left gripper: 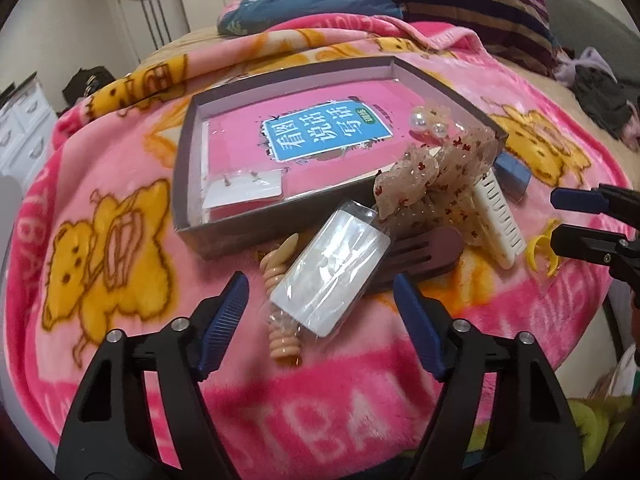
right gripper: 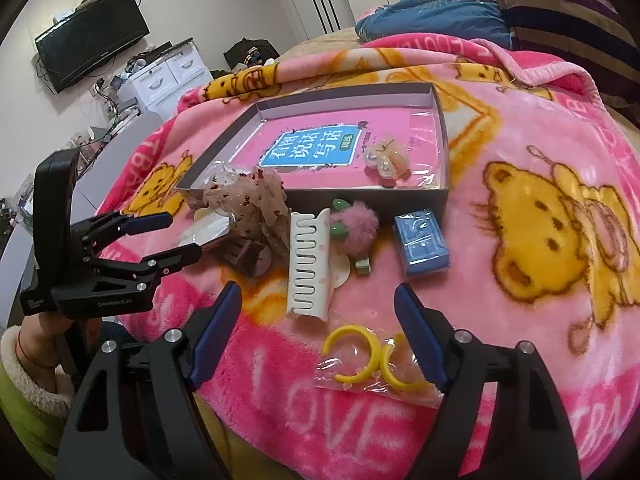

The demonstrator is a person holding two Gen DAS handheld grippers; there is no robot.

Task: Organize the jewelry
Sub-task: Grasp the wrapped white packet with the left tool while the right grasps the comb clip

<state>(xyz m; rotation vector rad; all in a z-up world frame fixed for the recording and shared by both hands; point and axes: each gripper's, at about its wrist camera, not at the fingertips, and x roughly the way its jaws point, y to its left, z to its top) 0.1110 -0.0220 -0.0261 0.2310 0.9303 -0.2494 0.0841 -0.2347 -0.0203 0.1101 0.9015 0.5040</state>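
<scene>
A grey box [left gripper: 188,184] [right gripper: 440,136] lined with a pink book lies on the pink blanket. Pearl earrings [left gripper: 430,120] [right gripper: 386,160] and an earring card [left gripper: 244,190] lie in it. My left gripper [left gripper: 320,300] [right gripper: 176,236] is open and empty over a white packet in plastic [left gripper: 332,268] and a beige spiral hair tie [left gripper: 280,272]. My right gripper [right gripper: 320,312] [left gripper: 556,220] is open and empty above yellow hoop earrings in a bag [right gripper: 372,360] [left gripper: 542,254]. A white hair comb clip [right gripper: 310,260] [left gripper: 498,216] lies just beyond.
A sheer spotted scrunchie [left gripper: 432,176] [right gripper: 252,196], a dark hair claw [left gripper: 420,252], a pink pompom clip [right gripper: 356,228] and a blue box [right gripper: 420,240] [left gripper: 514,174] lie before the grey box. Pillows [right gripper: 560,12] lie behind; a TV [right gripper: 92,36] and white drawers [right gripper: 168,72] stand left.
</scene>
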